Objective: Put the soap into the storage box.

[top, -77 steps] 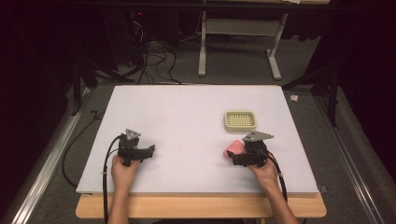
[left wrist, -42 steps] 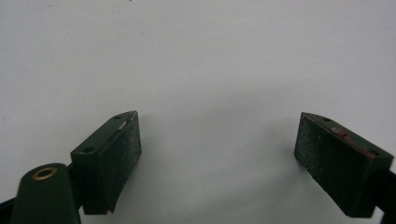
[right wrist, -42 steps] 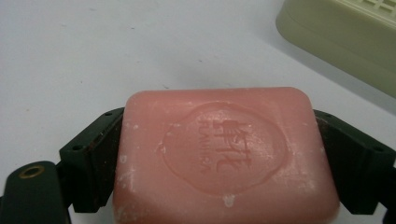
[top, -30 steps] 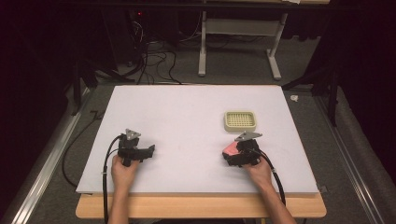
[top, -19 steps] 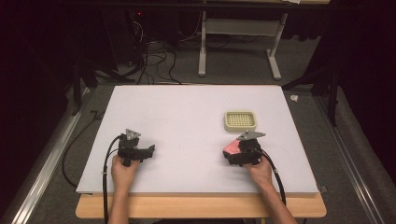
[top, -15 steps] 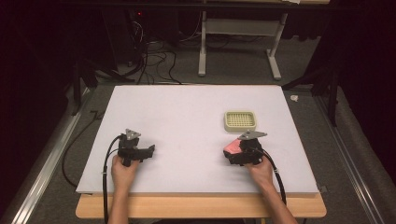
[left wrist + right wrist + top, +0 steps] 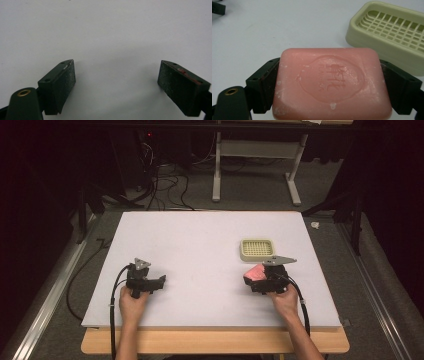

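A pink bar of soap (image 7: 329, 82) with a stamped logo sits clamped between the jaws of my right gripper (image 7: 329, 87), which is shut on it. From above, the soap (image 7: 255, 271) and right gripper (image 7: 260, 279) are at the table's front right, just in front of a pale green slatted soap dish (image 7: 257, 249). In the right gripper view the dish (image 7: 389, 32) lies ahead to the right, apart from the soap. My left gripper (image 7: 159, 281) rests at the front left, jaws wide open (image 7: 116, 82) over bare white table.
The white tabletop (image 7: 200, 245) has a wooden front edge (image 7: 215, 342). Cables and a desk frame (image 7: 255, 165) stand on the dark floor beyond the far edge. A metal rail (image 7: 45, 310) runs along the left.
The right gripper with the soap has shifted slightly left and toward the front edge over the frames. The left gripper has not moved.
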Motion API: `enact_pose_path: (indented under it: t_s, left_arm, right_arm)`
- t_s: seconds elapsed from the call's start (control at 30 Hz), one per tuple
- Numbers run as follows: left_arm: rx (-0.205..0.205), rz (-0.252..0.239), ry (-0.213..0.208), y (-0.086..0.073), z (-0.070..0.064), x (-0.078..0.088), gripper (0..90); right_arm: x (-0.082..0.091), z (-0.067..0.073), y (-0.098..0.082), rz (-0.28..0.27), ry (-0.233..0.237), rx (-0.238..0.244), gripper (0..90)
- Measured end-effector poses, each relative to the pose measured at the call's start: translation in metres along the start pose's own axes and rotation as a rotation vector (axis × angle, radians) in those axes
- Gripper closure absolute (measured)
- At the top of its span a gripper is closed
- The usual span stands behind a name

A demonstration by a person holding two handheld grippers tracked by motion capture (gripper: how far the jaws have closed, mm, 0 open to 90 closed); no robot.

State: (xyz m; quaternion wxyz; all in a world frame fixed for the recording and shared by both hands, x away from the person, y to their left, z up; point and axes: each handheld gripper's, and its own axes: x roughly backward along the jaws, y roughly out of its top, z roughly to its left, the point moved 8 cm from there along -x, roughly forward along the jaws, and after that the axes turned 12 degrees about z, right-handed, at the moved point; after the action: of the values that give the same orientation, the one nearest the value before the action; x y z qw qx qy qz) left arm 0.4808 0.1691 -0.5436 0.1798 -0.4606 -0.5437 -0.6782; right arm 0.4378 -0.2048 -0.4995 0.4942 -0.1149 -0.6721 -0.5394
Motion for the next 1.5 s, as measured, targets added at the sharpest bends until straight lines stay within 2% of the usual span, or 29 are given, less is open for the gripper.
enact_pose_path:
  t_s: [0.17, 0.67, 1.23, 1.5]
  left_arm:
    - [0.0, 0.0, 0.0, 0.0, 0.0, 0.0, 15.1]
    - [0.0, 0.0, 0.0, 0.0, 0.0, 0.0, 15.1]
    - [0.0, 0.0, 0.0, 0.0, 0.0, 0.0, 15.1]
    - [0.0, 0.0, 0.0, 0.0, 0.0, 0.0, 15.1]
  right_arm:
    - [0.007, -0.004, 0.004, -0.01, 0.01, -0.016, 13.5]
    - [0.023, -0.013, 0.019, -0.028, -0.002, -0.01, 13.5]
    - [0.032, -0.027, 0.033, -0.051, 0.008, -0.036, 13.5]
    - [0.034, -0.036, 0.041, -0.053, -0.015, -0.036, 13.5]
